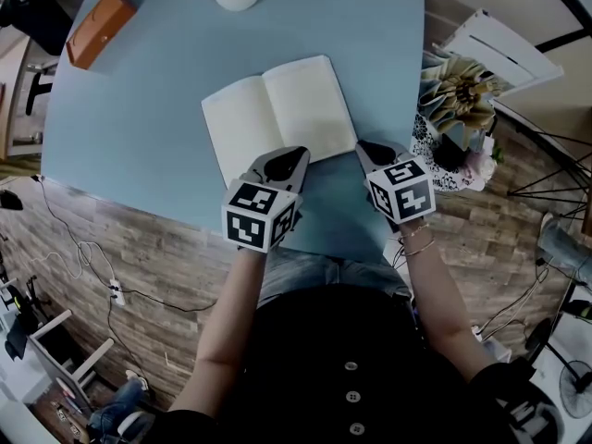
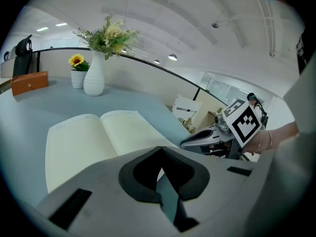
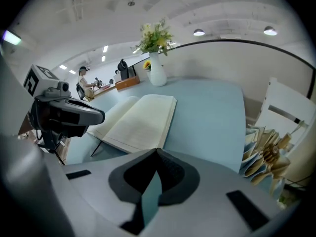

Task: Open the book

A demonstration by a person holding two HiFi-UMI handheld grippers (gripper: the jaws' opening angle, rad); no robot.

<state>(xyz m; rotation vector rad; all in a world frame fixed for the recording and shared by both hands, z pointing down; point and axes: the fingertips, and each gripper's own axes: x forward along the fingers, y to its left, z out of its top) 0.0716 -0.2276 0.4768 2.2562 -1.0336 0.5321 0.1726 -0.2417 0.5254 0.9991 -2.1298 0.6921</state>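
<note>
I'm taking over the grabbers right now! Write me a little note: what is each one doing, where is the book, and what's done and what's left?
Left gripper: jaws together, holding nothing, at the near edge of the book.
Right gripper: jaws together, holding nothing, by the book's near right corner.
Book: lies flat on the blue table, both pages facing up.
Done: the book is open.
Left: probably nothing. Just lift both grippers away without bumping the pages.
</note>
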